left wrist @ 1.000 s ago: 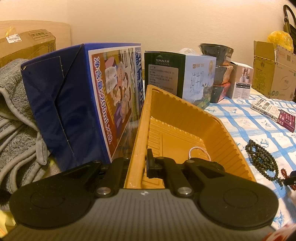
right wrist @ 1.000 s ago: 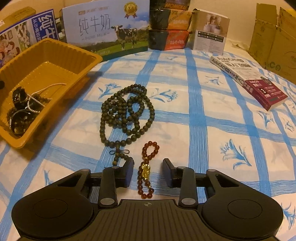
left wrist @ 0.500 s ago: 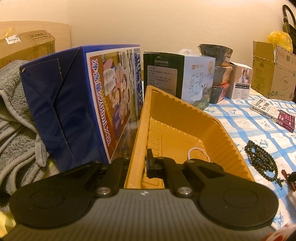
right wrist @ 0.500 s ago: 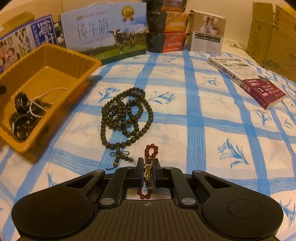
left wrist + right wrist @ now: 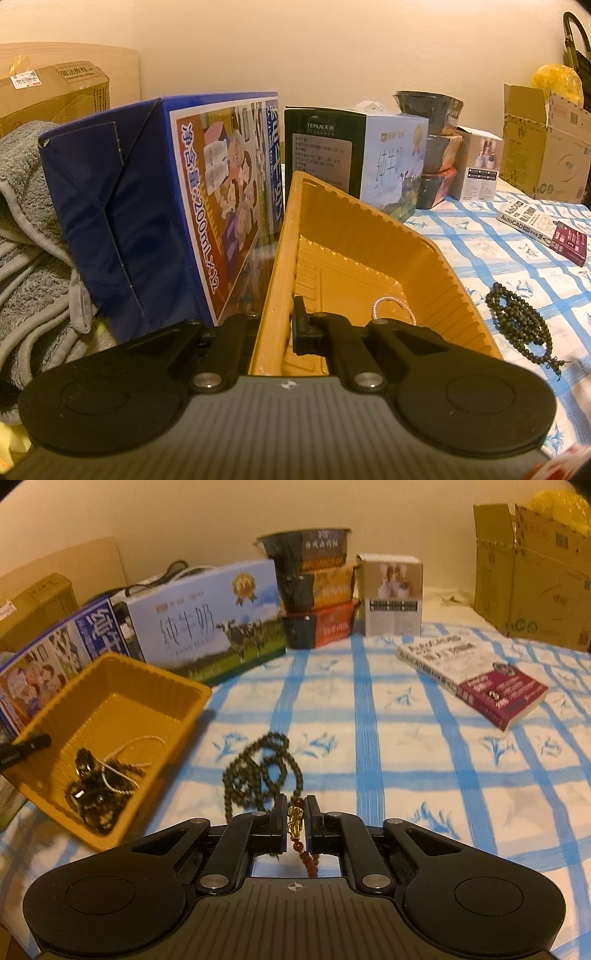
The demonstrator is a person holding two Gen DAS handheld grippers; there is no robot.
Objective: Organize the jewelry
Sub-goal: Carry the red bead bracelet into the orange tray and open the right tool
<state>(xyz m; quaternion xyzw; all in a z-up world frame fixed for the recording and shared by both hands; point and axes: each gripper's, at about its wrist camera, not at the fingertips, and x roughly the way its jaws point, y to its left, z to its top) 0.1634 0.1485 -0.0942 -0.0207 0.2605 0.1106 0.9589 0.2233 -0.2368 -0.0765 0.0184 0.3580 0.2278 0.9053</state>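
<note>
The right gripper [image 5: 296, 825] is clamped on the red bead bracelet [image 5: 300, 840] at its gold charm, lifted clear of the blue-checked cloth [image 5: 406, 746], just this side of the dark bead necklace [image 5: 258, 771]. The jaws have just closed on it. Light and limp, its loose beads dangle and may swing; the rigid charm seems the firmest hold. The left gripper [image 5: 280, 325] pinches the orange tray [image 5: 369, 236] wall, steadying it

An orange-yellow tray [image 5: 48, 720] sits on a white cloth [image 5: 406, 738] with a blue grid and leaf sprigs. The beads [image 5: 258, 768] are dark green, the bracelet [image 5: 301, 845] red-amber with 1 gold charm.
</note>
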